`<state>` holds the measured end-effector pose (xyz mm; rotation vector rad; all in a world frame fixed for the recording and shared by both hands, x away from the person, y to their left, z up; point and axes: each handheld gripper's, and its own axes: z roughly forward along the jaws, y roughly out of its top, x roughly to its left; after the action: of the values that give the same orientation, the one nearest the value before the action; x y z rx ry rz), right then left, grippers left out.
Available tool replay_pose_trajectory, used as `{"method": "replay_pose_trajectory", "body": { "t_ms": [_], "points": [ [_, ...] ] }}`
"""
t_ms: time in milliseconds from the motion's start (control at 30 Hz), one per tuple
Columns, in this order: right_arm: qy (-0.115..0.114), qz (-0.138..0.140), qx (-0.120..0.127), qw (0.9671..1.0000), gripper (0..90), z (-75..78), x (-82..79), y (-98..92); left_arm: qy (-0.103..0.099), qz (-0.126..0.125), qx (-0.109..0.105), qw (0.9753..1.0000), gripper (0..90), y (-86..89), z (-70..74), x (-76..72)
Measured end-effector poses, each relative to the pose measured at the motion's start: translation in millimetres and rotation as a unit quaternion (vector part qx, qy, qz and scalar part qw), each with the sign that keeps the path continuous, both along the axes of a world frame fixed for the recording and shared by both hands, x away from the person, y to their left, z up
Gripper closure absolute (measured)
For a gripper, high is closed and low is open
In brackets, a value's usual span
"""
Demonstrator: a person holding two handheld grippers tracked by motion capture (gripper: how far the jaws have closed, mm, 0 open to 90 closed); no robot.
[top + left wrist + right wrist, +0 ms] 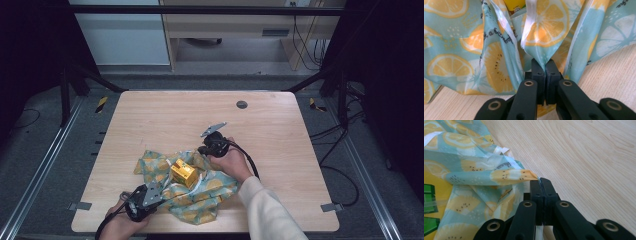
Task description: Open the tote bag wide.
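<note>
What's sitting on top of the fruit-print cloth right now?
A yellow box rests on the cloth near its middle, folds rising around it. Its underside and whatever lies beneath the cloth are covered.

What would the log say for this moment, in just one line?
left gripper: shut on fruit-print teal cloth | right gripper: shut on the cloth's corner | yellow box: sits on the cloth | light wooden table

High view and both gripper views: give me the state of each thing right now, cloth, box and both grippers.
Fruit-print cloth: crumpled on the table, pinched at two edges.
Yellow box: resting on the cloth, uncovered on top.
Left gripper: shut on a fold of the cloth.
Right gripper: shut on a corner tip of the cloth.
Table: bare wood beyond the cloth.
</note>
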<state>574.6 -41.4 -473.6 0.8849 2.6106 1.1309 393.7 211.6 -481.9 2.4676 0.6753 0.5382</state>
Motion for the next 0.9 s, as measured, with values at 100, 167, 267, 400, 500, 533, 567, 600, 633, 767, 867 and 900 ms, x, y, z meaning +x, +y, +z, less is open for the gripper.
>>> {"method": "replay_pose_trajectory", "body": {
  "t_ms": [100, 167, 267, 400, 500, 533, 567, 600, 633, 767, 867, 900],
  "points": [
    [-0.001, -0.002, -0.007, 1.0, 90.0, -0.3, 0.1, -0.1, -0.001, 0.002, -0.001, 1.0, 88.9, -0.1, -0.2, 0.4],
    [-0.004, -0.002, -0.01, 0.9999, 90.0, -0.8, 0.5, 0.2, 0.0, 0.002, -0.001, 1.0, 88.8, -0.1, -0.3, 0.5],
    [-0.005, -0.006, -0.011, 0.9999, 90.0, -2.8, 0.6, 2.0, 0.011, -0.002, -0.006, 0.9999, 88.7, -0.4, -0.9, 0.2],
    [-0.012, -0.009, -0.013, 0.9998, 89.8, -5.4, 0.8, 3.5, 0.006, 0.001, -0.005, 1.0, 88.7, 0.7, -0.6, 0.8],
    [-0.013, -0.013, -0.018, 0.9997, 89.6, -6.8, 0.0, 4.5, 0.002, 0.007, -0.004, 1.0, 88.7, 2.0, -0.4, 1.3],
    [-0.014, -0.009, -0.02, 0.9996, 89.5, -7.0, 0.1, 4.4, 0.004, 0.006, -0.004, 1.0, 88.7, 2.5, -0.2, 1.5],
    [-0.014, -0.01, -0.02, 0.9996, 89.2, -6.8, -0.1, 4.3, 0.004, 0.008, -0.005, 1.0, 88.6, 2.8, -0.3, 1.5],
    [-0.013, -0.01, -0.021, 0.9996, 88.7, -6.6, -0.2, 4.3, 0.005, 0.01, -0.005, 0.9999, 88.5, 3.3, -0.3, 1.6],
    [-0.014, -0.01, -0.021, 0.9996, 87.3, -6.4, -0.3, 4.1, 0.006, 0.011, -0.006, 0.9999, 88.1, 3.5, -0.4, 1.6],
    [-0.02, -0.017, -0.02, 0.9995, 76.7, -0.2, -1.3, -0.2, 0.007, 0.013, -0.009, 0.9999, 86.0, 4.5, 0.6, 1.6],
    [-0.03, -0.023, -0.023, 0.999, 63.3, 8.6, -4.5, -5.3, -0.003, 0.018, -0.01, 0.9998, 82.7, 5.5, 2.3, 1.9],
    [-0.036, -0.024, -0.022, 0.9988, 60.0, 12.1, -6.4, -7.0, -0.009, 0.018, -0.017, 0.9997, 81.5, 5.7, 3.1, 1.7]
  ]
}}
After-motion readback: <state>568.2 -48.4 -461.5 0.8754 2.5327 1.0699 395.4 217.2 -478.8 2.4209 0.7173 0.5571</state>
